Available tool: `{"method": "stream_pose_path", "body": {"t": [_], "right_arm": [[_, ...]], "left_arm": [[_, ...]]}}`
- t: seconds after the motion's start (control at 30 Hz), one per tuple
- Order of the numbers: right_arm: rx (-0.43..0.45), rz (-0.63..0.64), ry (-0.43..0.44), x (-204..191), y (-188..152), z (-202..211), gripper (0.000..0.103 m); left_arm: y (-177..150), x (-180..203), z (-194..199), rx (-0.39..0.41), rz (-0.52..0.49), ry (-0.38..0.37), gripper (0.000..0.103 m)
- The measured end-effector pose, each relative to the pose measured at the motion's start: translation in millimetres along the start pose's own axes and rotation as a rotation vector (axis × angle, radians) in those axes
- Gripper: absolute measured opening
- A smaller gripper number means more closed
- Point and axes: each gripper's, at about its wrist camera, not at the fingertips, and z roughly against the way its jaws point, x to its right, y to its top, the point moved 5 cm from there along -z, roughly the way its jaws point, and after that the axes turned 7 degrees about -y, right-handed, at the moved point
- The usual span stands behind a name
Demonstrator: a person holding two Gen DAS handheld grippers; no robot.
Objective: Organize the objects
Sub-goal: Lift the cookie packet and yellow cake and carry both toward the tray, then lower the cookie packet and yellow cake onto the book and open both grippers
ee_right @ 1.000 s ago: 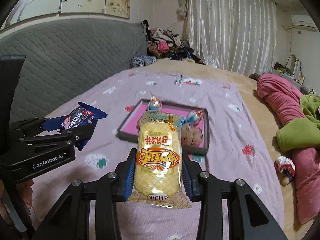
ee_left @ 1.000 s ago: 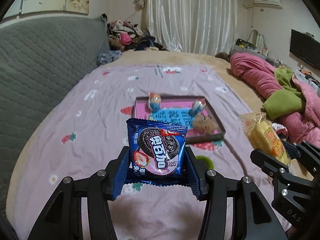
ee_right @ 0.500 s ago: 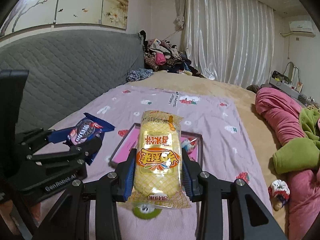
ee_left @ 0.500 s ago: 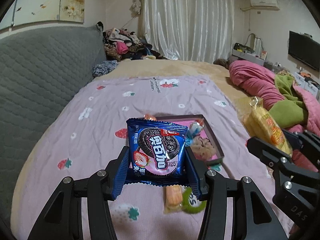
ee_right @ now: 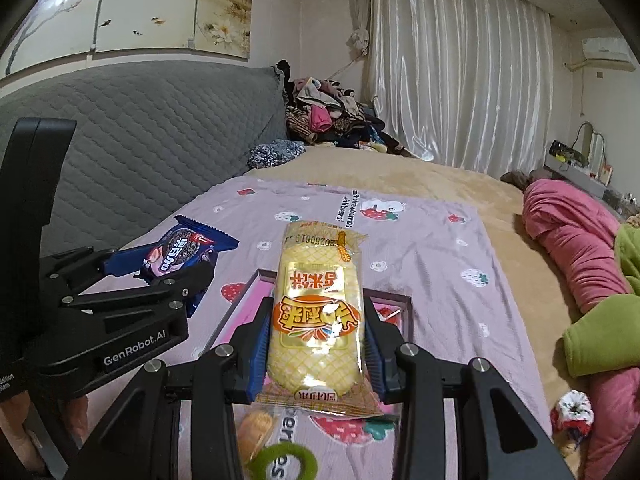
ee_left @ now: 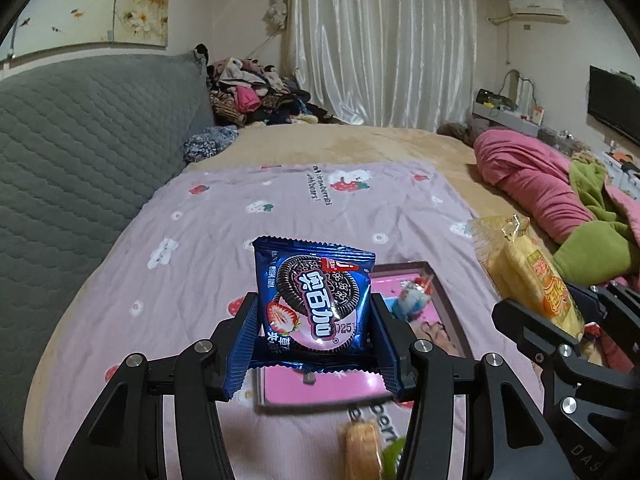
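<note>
Nearest the left wrist camera, the left gripper (ee_left: 314,340) has its jaws pinching a blue cookie packet (ee_left: 314,304), which stands upright between the blue-ribbed pads with its printed face toward the lens. In the right wrist view, the right gripper (ee_right: 316,344) has its jaws pinching a long yellow rice-cracker pack (ee_right: 316,312), held lengthwise so its far end points away over the bed. Both packets are held up above the bedding, not resting on it.

Just below and near the grippers, on the lilac strawberry-print sheet (ee_left: 192,272), lie a small orange wrapped snack (ee_left: 362,450) and a green ring-shaped item (ee_right: 282,466), partly hidden by the gripper frames.

A little farther sits the pink-lined tray (ee_left: 448,304) with a dark rim, lying flat on the sheet; the cookie packet and left gripper cover much of it. A blue-and-white wrapped candy (ee_left: 412,300) lies inside toward its far right part. In the right wrist view the same tray (ee_right: 406,308) shows behind the cracker pack, and the left gripper appears at the left with its packet.

To the right lies a pink and green heap of bedding (ee_right: 576,248). At the left runs a grey quilted headboard (ee_left: 80,152). Farthest off are a pile of clothes (ee_right: 328,116) and white curtains (ee_left: 380,40)
</note>
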Motion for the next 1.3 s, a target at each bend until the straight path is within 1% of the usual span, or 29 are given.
{"method": "stream_pose_path", "body": {"t": [0.17,0.3,0.5,0.7,0.83,0.93,1.07,1.3], "right_arm": [[-0.018,-0.010,0.011,-2,4,-40,0.041],[-0.044,-0.020,0.029,-5,-4,-73,0.041],[-0.091,-0.001,0.047,-15,-26,-119,0.041],[-0.124,-0.021,0.057,-14,-46,-156,0.041],[-0.140,-0.019,0.066,-15,-62,-173,0.041],[-0.173,-0.005,0.063,-17,-72,-186,0.041],[-0.220,0.017,0.045,-17,-85,-202,0.041],[-0.266,0.026,0.032,-14,-95,-217,0.041]], "left_arm": [[5,-9,-33,-0.010,0.010,-0.004,0.055],[1,-20,-66,-0.028,0.016,0.007,0.055],[-21,-42,-124,-0.091,0.043,0.019,0.055],[-43,-47,-173,-0.134,0.055,0.024,0.055],[-54,-47,-194,-0.153,0.055,0.032,0.055],[-65,-46,-209,-0.170,0.050,0.034,0.055],[-75,-47,-222,-0.194,0.052,0.032,0.055],[-85,-50,-236,-0.216,0.074,0.021,0.055]]}}
